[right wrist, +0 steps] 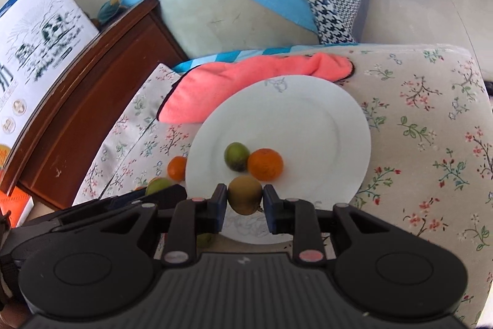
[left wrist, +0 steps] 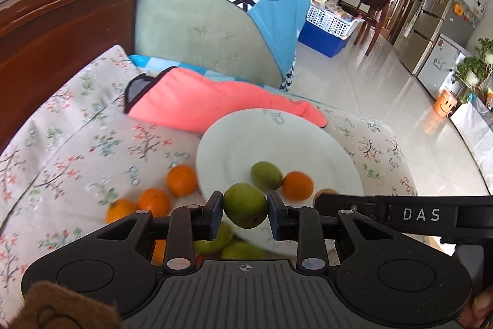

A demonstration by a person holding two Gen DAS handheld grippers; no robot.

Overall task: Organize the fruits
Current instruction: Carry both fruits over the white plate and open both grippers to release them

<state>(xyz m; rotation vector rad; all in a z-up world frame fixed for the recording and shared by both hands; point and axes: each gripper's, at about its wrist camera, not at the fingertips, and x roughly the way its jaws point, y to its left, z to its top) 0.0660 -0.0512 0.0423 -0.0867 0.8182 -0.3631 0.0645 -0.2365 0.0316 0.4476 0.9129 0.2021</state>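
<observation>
Item: smooth green oval fruit (left wrist: 245,205), clamped between the jaws of the left gripper (left wrist: 245,210) and lifted over the near rim of the plate; its long axis runs tilted, upper left to lower right, with the narrower end pointing down and right.

Item: dull brown-green oval fruit (right wrist: 245,195), clamped between the jaws of the right gripper (right wrist: 245,205) above the plate's near edge; long axis close to upright, a small stalk end low on its right side.

Item: round white ceramic plate (right wrist: 323,119), resting on the floral-print cushion (right wrist: 431,144). On it, just beside each other, lie a second green fruit (right wrist: 236,156) and a round orange (right wrist: 265,163).

Item: loose fruit on the cushion left of the plate, namely three oranges (left wrist: 154,201) and further green fruits (left wrist: 215,239) partly hidden under the left gripper.

Item: coral-pink folded cloth (left wrist: 197,104), behind the plate and touching its far rim.
</observation>
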